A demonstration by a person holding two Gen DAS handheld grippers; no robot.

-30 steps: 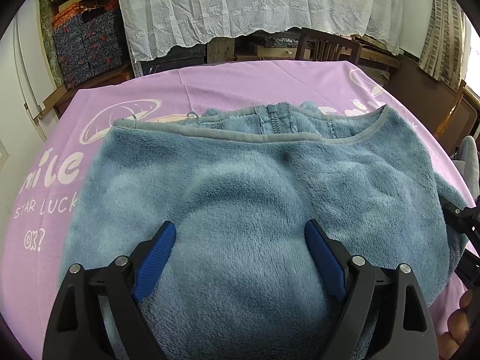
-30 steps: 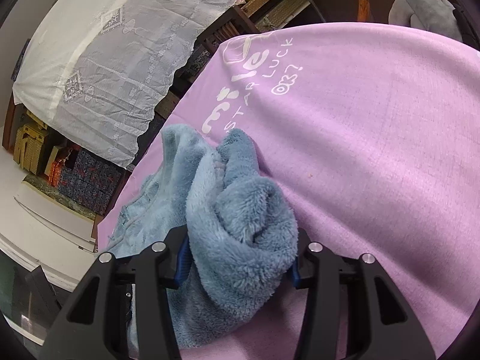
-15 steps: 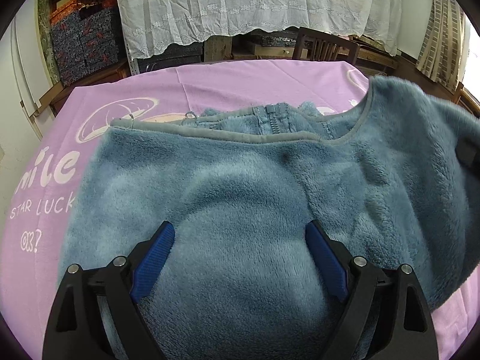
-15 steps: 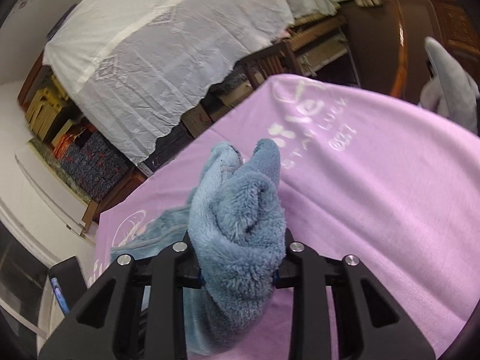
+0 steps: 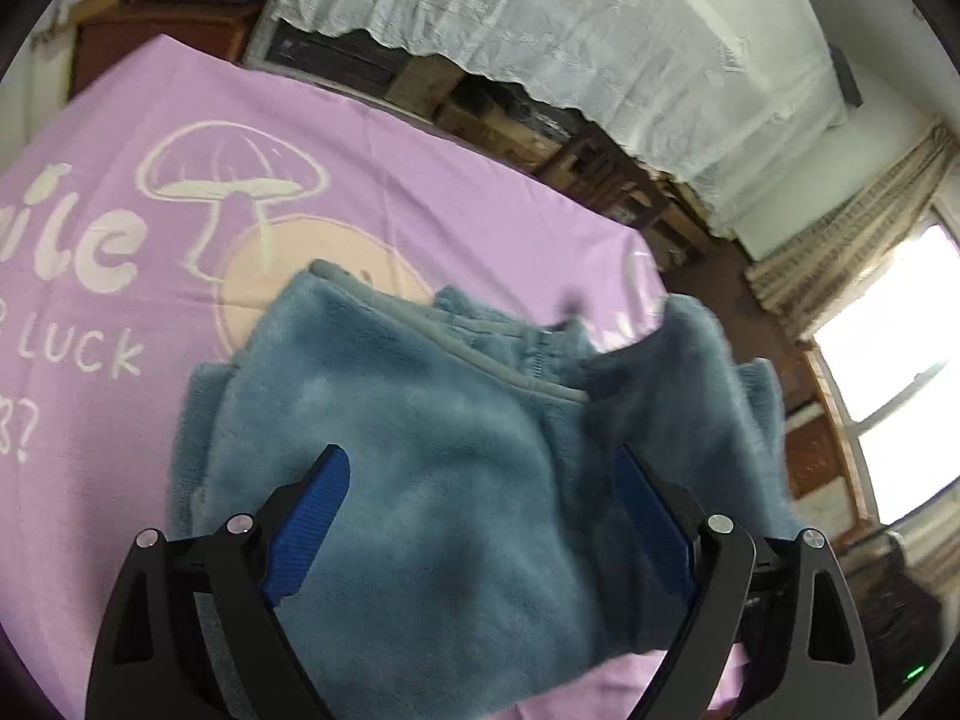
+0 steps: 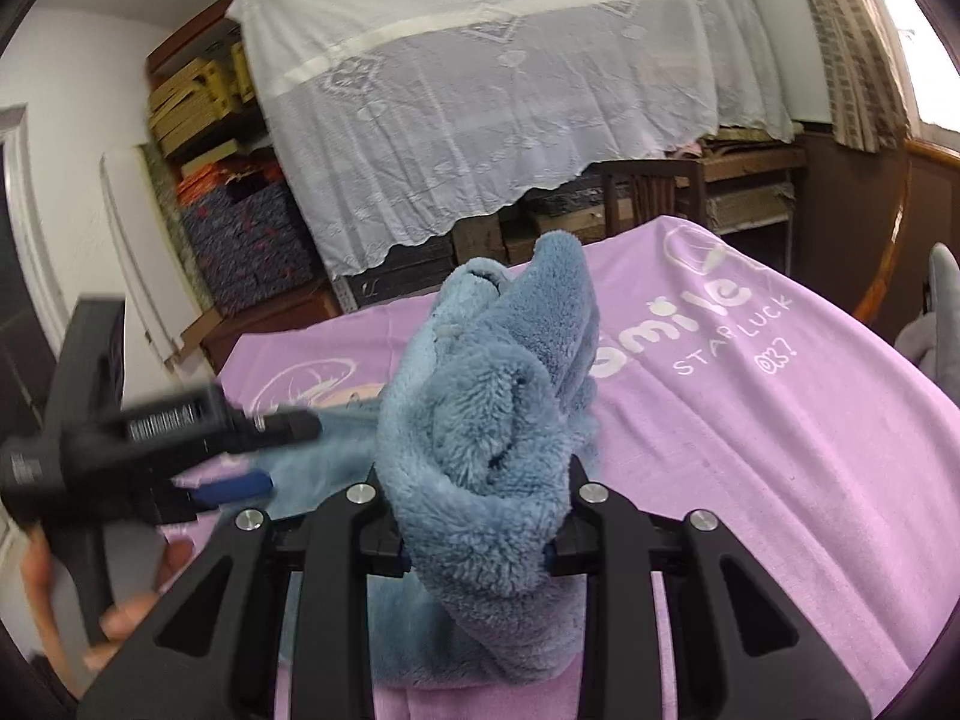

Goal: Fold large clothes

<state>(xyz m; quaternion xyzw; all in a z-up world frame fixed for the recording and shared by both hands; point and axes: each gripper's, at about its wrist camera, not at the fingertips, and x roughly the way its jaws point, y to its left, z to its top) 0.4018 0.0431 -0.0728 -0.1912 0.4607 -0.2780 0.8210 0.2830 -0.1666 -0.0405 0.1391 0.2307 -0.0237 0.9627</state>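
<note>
Folding step: right gripper [image 6: 480, 546] clamps a thick bunch of the blue fleece garment [image 5: 456, 480] and carries it raised above the purple cloth [image 6: 780, 450], most likely to bring that side over the body of the garment
Right jaws: drawn in hard on the fleece; they were closing within the last second, with the wad between them throughout; pile bulges up and out past both pads
Left gripper [image 5: 480, 516]: jaws spread wide, blue pads [image 5: 312, 510] on either side of the fleece with no pinch visible; nothing held
Why left sits so: judged to be hovering over the garment's near part, ready to pin or take a hem while the right does the carrying
Garment location: main body lies flat on the purple cloth, partly covering the mushroom print [image 5: 234, 180]; grey trim and zip [image 5: 540, 360] show near its far edge; right-hand portion is lifted and blurred in the left view
Crossing paths: left tool [image 6: 168, 450] appears in the right view, blurred, close beside the lifted fleece, a person's fingers [image 6: 126, 618] wrapped on its handle; the two tools could foul each other if the fold comes across
Surroundings: white lace drape [image 6: 510, 90] over furniture behind the table, dark chair [image 6: 648, 192] at the far edge, patterned boxes [image 6: 252, 240] on shelving, curtained window [image 5: 888, 348]
Obstruction on cloth: none seen along the fold path
Risk: bulky, springy pile may slip or unroll on release
</note>
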